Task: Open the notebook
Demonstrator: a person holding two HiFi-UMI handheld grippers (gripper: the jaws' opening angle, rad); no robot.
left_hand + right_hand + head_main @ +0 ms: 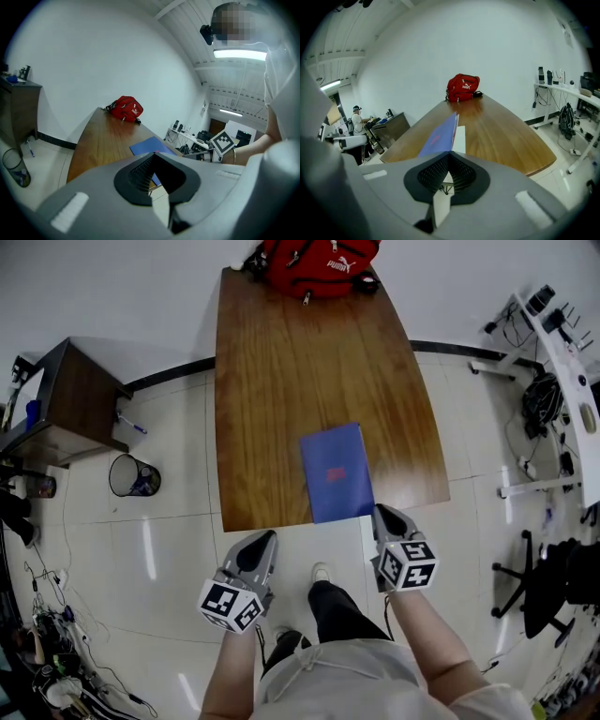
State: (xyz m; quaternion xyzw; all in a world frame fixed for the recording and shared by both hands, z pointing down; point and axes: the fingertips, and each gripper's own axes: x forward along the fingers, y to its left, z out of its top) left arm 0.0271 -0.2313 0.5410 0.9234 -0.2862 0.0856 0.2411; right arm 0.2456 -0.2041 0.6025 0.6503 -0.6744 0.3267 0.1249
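A blue notebook (336,472) lies at the near edge of the wooden table (281,381). My right gripper (382,512) is at its near right corner. In the right gripper view the gripper (450,153) is shut on the blue cover (439,135), which stands lifted off a white page (461,138). My left gripper (265,538) hangs over the floor just short of the table's near edge, left of the notebook. Its jaws meet with nothing between them (153,153), and the notebook (147,146) shows ahead and to its right.
A red bag (314,263) sits at the table's far end. A dark side cabinet (66,399) and a mesh bin (131,474) stand on the left. A white desk with cables (567,352) and an office chair (553,582) are on the right.
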